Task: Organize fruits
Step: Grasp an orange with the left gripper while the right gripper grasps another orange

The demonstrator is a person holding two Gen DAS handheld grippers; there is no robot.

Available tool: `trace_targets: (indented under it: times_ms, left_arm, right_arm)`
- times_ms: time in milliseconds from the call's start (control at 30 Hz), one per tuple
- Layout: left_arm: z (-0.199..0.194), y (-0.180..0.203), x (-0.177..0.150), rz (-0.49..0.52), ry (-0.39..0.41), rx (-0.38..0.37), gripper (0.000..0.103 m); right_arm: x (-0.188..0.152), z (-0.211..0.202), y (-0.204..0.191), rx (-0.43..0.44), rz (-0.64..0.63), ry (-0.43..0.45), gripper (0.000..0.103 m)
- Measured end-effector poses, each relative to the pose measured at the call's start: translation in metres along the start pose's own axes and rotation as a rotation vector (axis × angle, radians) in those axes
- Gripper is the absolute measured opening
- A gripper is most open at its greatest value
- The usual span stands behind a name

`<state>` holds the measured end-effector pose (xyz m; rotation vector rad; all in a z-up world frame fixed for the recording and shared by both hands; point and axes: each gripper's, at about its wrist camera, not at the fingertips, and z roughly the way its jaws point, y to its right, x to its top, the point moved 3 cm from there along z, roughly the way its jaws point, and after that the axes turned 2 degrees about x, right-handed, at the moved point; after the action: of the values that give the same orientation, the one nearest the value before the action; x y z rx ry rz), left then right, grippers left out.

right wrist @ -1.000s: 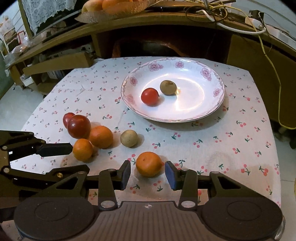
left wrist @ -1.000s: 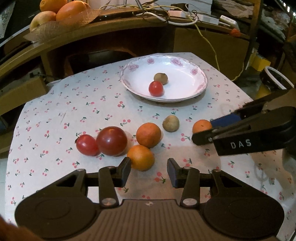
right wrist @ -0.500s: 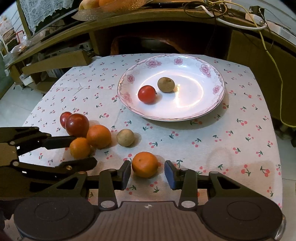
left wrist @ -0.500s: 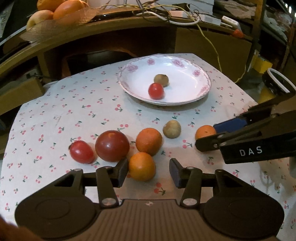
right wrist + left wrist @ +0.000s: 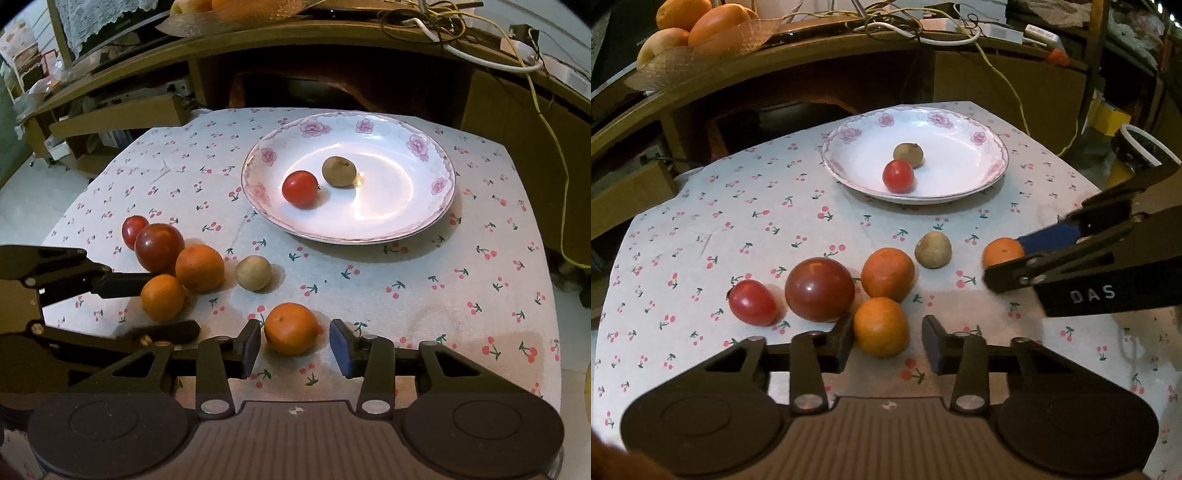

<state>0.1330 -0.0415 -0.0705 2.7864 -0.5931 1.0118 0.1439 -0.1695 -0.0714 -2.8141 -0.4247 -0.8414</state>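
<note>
Closing in on 2 oranges at once — the left tool point(image 5: 888, 338) has just been narrowing around the near orange point(image 5: 881, 326), its left pad touching the peel, the right pad apart. The right tool point(image 5: 294, 341) has likewise been narrowing around the lone orange point(image 5: 291, 328), a gap remaining on its right. Both fruits rest on the counter point(image 5: 424, 288), short of the plate point(image 5: 439, 218). Round, firm and prone to rolling, each likely grips best across its widest middle.
</note>
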Motion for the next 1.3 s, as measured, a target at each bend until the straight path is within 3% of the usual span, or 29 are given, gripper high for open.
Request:
trace_targets:
  times_ms: [100, 667, 800, 900, 967, 1067, 1167, 1300]
  left_arm:
    - [0.0, 0.001, 0.001, 0.0, 0.001, -0.013, 0.035]
    - [-0.018, 0.016, -0.015, 0.129, -0.008, -0.056, 0.036]
    - [-0.018, 0.018, -0.018, 0.151, -0.01, -0.059, 0.047]
    - [-0.019, 0.018, -0.019, 0.158, -0.006, -0.052, 0.049]
    - [-0.019, 0.017, -0.019, 0.154, -0.002, -0.053, 0.05]
    - [-0.019, 0.017, -0.021, 0.158, 0.004, -0.053, 0.048]
    - [-0.018, 0.019, -0.018, 0.14, -0.007, -0.068, 0.035]
    - [-0.02, 0.021, -0.013, 0.122, -0.013, -0.08, 0.035]
  right_arm:
    - [-0.001, -0.001, -0.001, 0.0, -0.005, -0.001, 0.031]
    - [-0.024, -0.017, -0.01, 0.059, -0.067, -0.046, 0.032]
    - [-0.025, -0.016, -0.014, 0.051, -0.11, -0.041, 0.036]
    - [-0.026, -0.016, -0.016, 0.064, -0.116, -0.042, 0.046]
    - [-0.026, -0.016, -0.016, 0.061, -0.124, -0.041, 0.047]
    - [-0.025, -0.016, -0.014, 0.049, -0.118, -0.035, 0.045]
    - [-0.025, -0.016, -0.013, 0.04, -0.106, -0.035, 0.032]
    - [-0.022, -0.016, -0.013, 0.038, -0.088, -0.042, 0.031]
